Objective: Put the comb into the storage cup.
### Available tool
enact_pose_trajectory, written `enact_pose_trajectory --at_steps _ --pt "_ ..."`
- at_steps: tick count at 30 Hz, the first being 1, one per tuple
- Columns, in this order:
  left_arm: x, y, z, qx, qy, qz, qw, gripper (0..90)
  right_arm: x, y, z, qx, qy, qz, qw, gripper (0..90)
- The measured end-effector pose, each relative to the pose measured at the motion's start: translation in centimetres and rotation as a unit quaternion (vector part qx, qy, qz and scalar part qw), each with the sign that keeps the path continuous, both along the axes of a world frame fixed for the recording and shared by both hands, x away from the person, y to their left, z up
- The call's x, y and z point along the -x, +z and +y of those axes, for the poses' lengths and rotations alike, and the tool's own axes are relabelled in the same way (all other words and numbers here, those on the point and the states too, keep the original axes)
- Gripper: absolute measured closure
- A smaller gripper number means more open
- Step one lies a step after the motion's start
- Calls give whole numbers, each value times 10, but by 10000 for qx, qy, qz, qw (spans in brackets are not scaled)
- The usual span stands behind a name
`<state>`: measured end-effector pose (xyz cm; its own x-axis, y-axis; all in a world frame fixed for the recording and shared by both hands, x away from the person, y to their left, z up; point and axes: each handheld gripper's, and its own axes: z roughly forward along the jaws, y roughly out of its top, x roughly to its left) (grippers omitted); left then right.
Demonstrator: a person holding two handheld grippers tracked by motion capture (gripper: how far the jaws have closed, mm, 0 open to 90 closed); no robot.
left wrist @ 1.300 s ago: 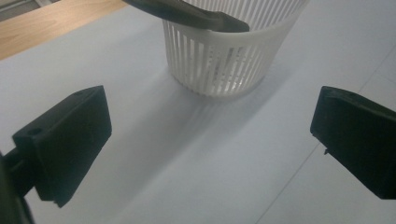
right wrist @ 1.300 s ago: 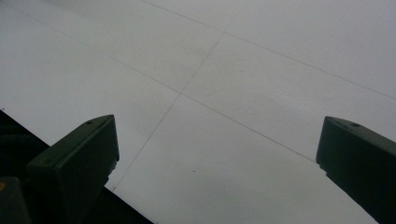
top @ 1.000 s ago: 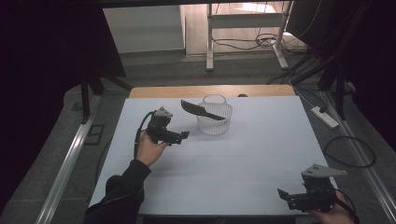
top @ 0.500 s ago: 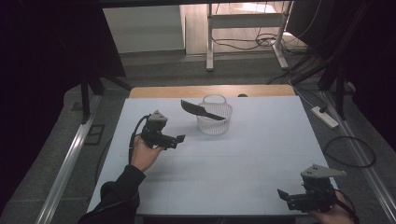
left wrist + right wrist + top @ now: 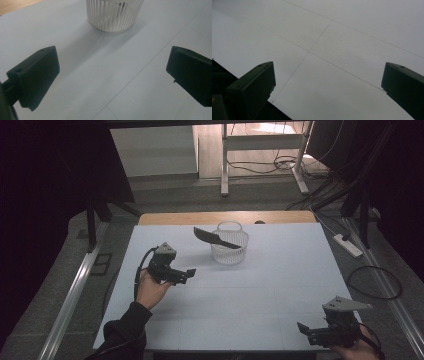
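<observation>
A white slatted basket stands on the white table toward the back middle, with a black spatula-like utensil leaning in it, blade out to the left. My left gripper is held above the table left of the basket, jaws wide apart and empty. In the left gripper view the basket sits ahead of the left gripper. My right gripper rests at the table's front right corner, open and empty; the right gripper faces bare table in its own view.
The table's front edge runs just below the right gripper, shown as a dark strip. A wooden strip borders the table's far edge. A metal rail runs along the left, and a power strip and cables lie on the floor at right.
My left gripper has drawn back toward the front left, away from the basket. The right gripper has stayed put.
</observation>
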<state>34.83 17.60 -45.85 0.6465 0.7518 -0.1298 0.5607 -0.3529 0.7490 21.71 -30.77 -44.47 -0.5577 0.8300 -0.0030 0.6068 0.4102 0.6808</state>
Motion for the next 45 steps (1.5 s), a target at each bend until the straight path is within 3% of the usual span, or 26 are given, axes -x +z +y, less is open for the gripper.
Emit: enact_pose_trajectory --at_steps 45 --pt "62 5 43 345 211 57 9992 0 0 0 1 41 20 -13 10000 0"
